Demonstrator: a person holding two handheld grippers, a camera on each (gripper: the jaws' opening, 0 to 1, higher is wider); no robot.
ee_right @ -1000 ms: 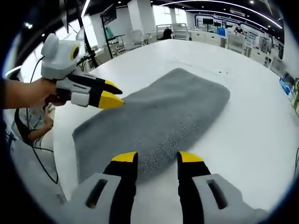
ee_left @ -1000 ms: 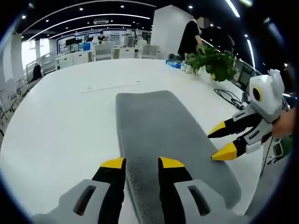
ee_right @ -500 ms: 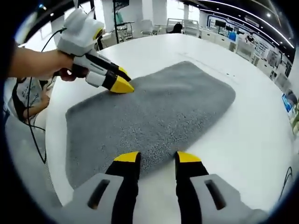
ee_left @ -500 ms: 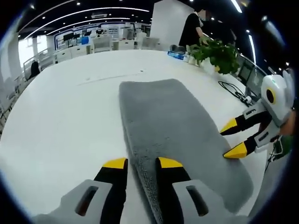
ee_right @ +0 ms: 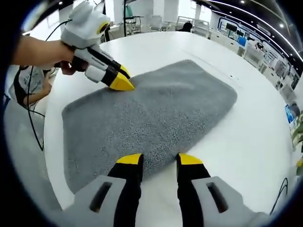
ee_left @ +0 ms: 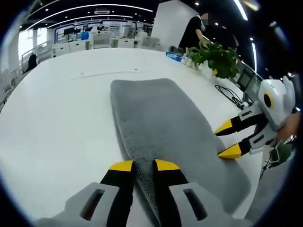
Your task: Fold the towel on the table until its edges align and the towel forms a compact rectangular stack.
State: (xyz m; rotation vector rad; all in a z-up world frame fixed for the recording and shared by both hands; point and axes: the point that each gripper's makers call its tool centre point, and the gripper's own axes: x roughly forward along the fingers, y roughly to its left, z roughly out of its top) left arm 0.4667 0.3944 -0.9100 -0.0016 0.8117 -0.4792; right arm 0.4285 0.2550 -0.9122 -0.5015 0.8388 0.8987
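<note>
Evidently the grey towel [ee_right: 151, 113] lies flat on the white worktop [ee_left: 57, 118], soft and limp, likely to sag unless lifted at an edge. The left claw [ee_left: 144, 165] seems pinched on its long edge; the right claw [ee_right: 159, 160], jaws apart, straddles the opposite edge, not yet gripping.

The left gripper [ee_left: 143, 165] pinches the near edge of the grey towel [ee_left: 165, 127] on the white table [ee_left: 57, 118]; the right gripper [ee_left: 226, 139] is beside its right edge
</note>
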